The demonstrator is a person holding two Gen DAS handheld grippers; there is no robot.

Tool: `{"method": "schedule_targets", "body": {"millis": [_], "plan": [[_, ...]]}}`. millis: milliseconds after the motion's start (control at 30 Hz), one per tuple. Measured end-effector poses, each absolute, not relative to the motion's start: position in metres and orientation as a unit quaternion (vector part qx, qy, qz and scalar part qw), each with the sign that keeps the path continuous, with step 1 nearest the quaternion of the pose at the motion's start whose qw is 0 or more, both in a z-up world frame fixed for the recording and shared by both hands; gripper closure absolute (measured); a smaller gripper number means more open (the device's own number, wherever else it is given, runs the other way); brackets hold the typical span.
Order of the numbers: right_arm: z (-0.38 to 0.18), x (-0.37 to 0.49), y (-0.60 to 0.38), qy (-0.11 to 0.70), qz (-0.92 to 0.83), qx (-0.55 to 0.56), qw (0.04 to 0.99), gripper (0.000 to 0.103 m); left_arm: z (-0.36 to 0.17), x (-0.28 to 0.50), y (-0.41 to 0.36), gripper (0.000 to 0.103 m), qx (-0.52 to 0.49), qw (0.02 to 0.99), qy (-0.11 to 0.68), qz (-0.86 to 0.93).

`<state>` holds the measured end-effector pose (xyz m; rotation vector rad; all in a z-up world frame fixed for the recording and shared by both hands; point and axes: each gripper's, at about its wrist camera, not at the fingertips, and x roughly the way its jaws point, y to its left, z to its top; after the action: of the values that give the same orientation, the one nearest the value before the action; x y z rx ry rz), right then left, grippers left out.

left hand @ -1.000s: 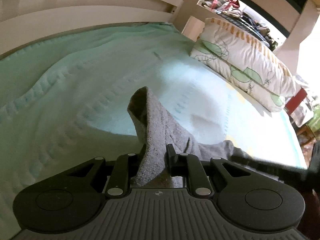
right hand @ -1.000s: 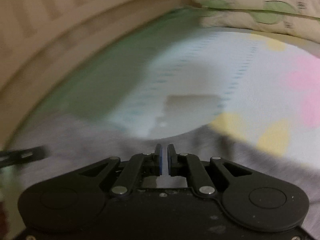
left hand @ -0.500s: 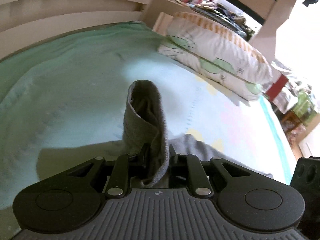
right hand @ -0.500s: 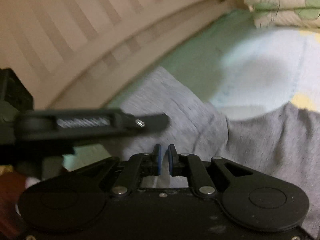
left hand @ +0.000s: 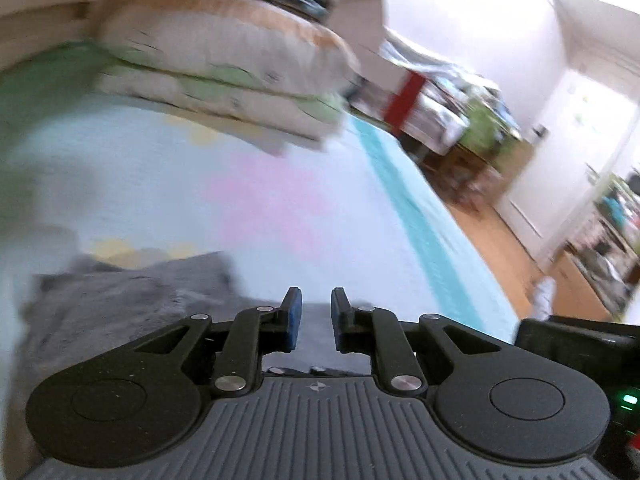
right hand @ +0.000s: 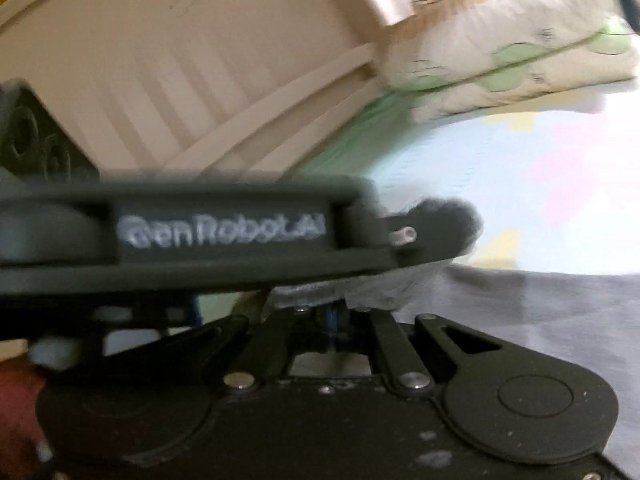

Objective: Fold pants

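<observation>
In the left wrist view, the left gripper (left hand: pixel 313 318) stood with its black, blue-padded fingers (left hand: pixel 292 320) a narrow gap apart and nothing between them. The grey knit pants (left hand: pixel 120 300) lay crumpled on the pale blue bedspread (left hand: pixel 160 184), low and to the left of the fingers, apart from them. Two stacked cream pillows with green leaf print (left hand: pixel 224 76) sat at the far end of the bed, blurred. A teal stripe (left hand: pixel 420 224) ran along the bedspread's right edge, beyond it a wooden floor (left hand: pixel 520 240) and a white door (left hand: pixel 576 152).

In the right wrist view, the right gripper (right hand: pixel 334 316) had its jaws drawn together, closed; grey cloth lay bunched right at the tips, but whether any was pinched could not be told through the blur. The dark body of the left gripper (right hand: pixel 200 232) crossed in front, lettered on its side. The pants (right hand: pixel 540 304) spread to the right over the bedspread (right hand: pixel 480 168), the pillows (right hand: pixel 520 52) behind, a cream slatted bed rail (right hand: pixel 200 80) to the left.
</observation>
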<state>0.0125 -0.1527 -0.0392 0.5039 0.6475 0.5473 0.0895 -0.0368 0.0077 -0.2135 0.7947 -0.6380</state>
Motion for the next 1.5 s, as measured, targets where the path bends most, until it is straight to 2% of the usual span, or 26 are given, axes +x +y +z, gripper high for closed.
{"method": "schedule_targets", "body": {"millis": [167,267,367,433,467,500,533,633,733,900,967,1000,1033,1100,1500], "plan": [[-0.085,0.009,-0.231,0.393,0.141,0.258,0.871,0.095,-0.008,0.079,-0.075,0.087,-0.088,0.861,0.387,-0.318],[-0.102,0.003,-0.261,0.412,0.103,0.276,0.862,0.088,-0.011,0.076,-0.059,0.087,-0.072,0.874,0.387,-0.285],[-0.1,0.003,-0.27,0.395,0.101,0.292,0.865,0.061,-0.013,0.074,-0.021,0.087,-0.075,0.891,0.39,-0.218],[-0.096,0.003,-0.272,0.384,0.112,0.3,0.866,0.033,-0.016,0.075,0.009,0.087,-0.076,0.901,0.393,-0.166],[-0.094,0.006,-0.27,0.382,0.121,0.305,0.864,0.026,-0.018,0.075,0.027,0.087,-0.079,0.903,0.4,-0.138],[-0.093,0.01,-0.268,0.38,0.13,0.31,0.862,0.015,-0.018,0.075,0.04,0.087,-0.083,0.903,0.405,-0.12],[-0.092,0.014,-0.266,0.378,0.141,0.318,0.858,0.009,-0.02,0.073,0.055,0.087,-0.088,0.903,0.409,-0.103],[-0.095,0.03,-0.246,0.39,0.157,0.325,0.847,0.007,-0.02,0.066,0.078,0.087,-0.099,0.902,0.415,-0.074],[-0.107,0.048,-0.229,0.42,0.161,0.303,0.84,0.007,-0.016,0.054,0.088,0.086,-0.099,0.901,0.416,-0.07],[-0.133,0.064,-0.212,0.472,0.177,0.306,0.807,0.007,-0.014,0.031,0.085,0.08,-0.088,0.897,0.422,-0.097],[-0.143,0.068,-0.206,0.486,0.195,0.323,0.788,0.012,-0.018,0.023,0.078,0.08,-0.087,0.893,0.426,-0.114],[-0.145,0.072,-0.203,0.485,0.198,0.326,0.787,0.025,-0.02,0.018,0.074,0.08,-0.085,0.892,0.427,-0.122],[-0.145,0.073,-0.2,0.483,0.193,0.321,0.791,0.048,-0.022,0.013,0.072,0.08,-0.084,0.891,0.428,-0.128],[-0.14,0.077,-0.2,0.478,0.194,0.325,0.793,0.085,-0.028,0.009,0.064,0.08,-0.084,0.886,0.433,-0.141],[-0.025,0.075,-0.207,0.388,0.246,0.304,0.835,0.09,-0.062,0.036,0.016,0.08,-0.086,0.883,0.442,-0.136]]}}
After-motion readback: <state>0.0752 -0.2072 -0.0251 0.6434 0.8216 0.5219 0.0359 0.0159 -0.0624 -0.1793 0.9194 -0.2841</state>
